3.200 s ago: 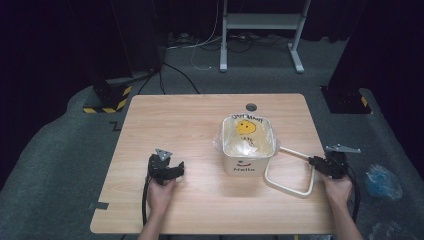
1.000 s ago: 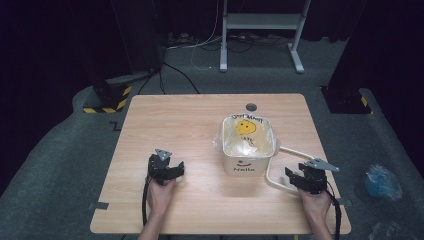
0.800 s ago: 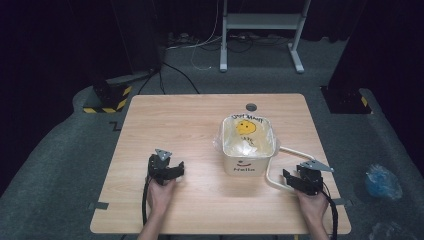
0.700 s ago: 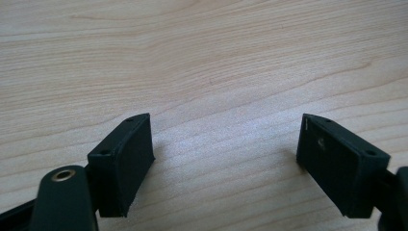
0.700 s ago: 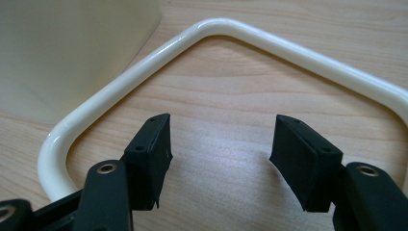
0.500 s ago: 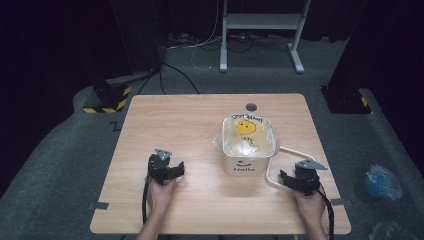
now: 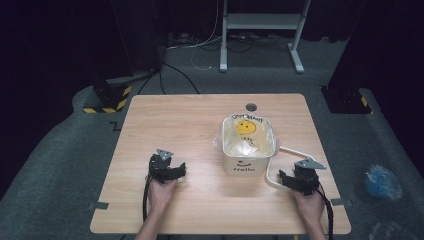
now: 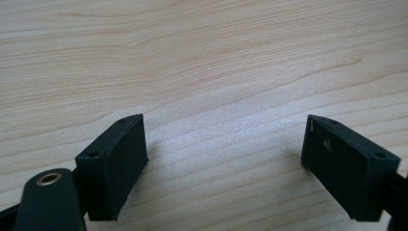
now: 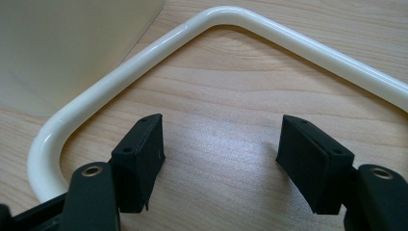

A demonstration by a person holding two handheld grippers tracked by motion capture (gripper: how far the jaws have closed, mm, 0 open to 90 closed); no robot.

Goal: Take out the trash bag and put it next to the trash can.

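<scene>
A white square bucket (image 7: 248, 159) with a clear liner and a yellow smiley face stands right of the table's middle. Its white handle (image 7: 270, 173) lies flat on the wood to its right. My right gripper (image 7: 281, 179) rests inside that loop, pointing left at the bucket. In the right gripper view the handle (image 9: 144, 57) curves past ahead of the gripper (image 9: 219, 139), whose jaws have just been opening over bare wood. My left gripper (image 7: 181, 170) lies on the table at the left. Its jaws (image 8: 226, 149) have also just been opening, with nothing between them.
The bucket's wall (image 9: 72, 43) stands close at the upper left of the right gripper view. A small round grey hole (image 7: 250, 107) is in the wooden table (image 7: 180, 125) behind the bucket. A stand's legs and cables lie on the floor beyond.
My right gripper has moved left from the handle's right end to inside the loop near the bucket. The left gripper has stayed put.
</scene>
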